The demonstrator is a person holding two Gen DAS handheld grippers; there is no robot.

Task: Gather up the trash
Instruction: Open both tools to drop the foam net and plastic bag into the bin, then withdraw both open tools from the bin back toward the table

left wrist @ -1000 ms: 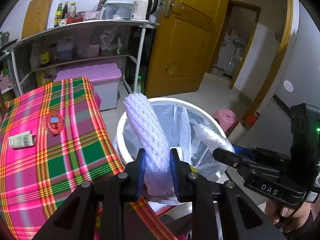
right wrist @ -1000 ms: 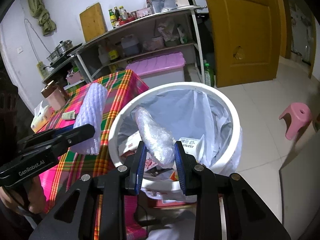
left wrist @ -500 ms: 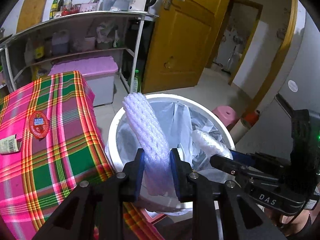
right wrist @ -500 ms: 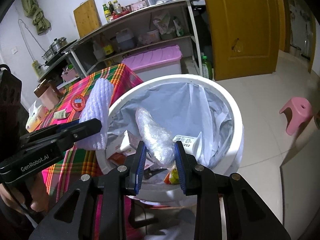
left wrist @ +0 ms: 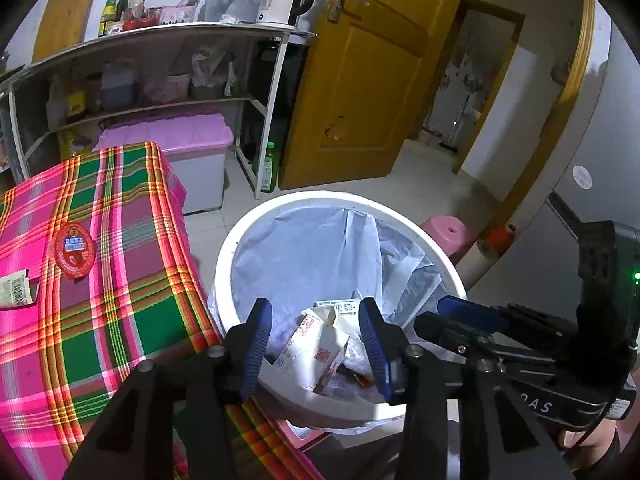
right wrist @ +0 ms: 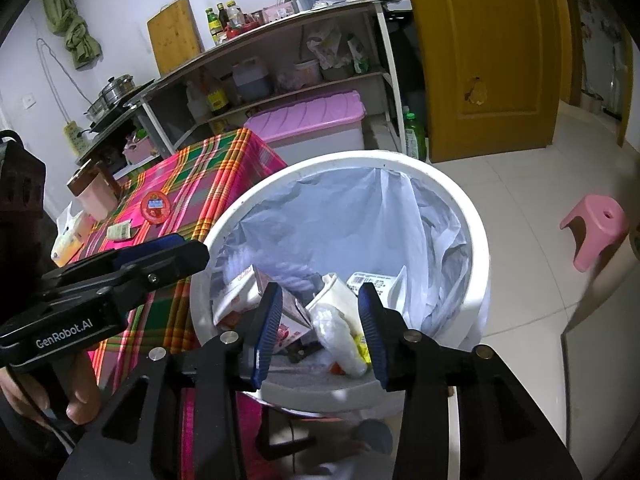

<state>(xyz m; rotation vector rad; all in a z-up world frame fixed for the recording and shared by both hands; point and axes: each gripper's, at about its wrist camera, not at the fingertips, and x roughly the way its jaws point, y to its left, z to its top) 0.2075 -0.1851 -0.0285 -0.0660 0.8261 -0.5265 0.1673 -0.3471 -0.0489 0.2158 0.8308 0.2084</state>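
Trash sits in the white bin (left wrist: 224,264): cartons (left wrist: 316,344), a clear plastic wad (right wrist: 340,336), a foam net (right wrist: 288,270) at its left inner wall. Going left to right: a red lid (left wrist: 74,249) and a labelled scrap (left wrist: 14,290) lie near the left edge of your plaid table (left wrist: 120,280). Your left gripper (left wrist: 316,340) hangs over the bin's near rim, jaws opening, nothing pinched. Your right gripper (right wrist: 320,330) hangs over the same rim, jaws opening too, pads clear of the wad below.
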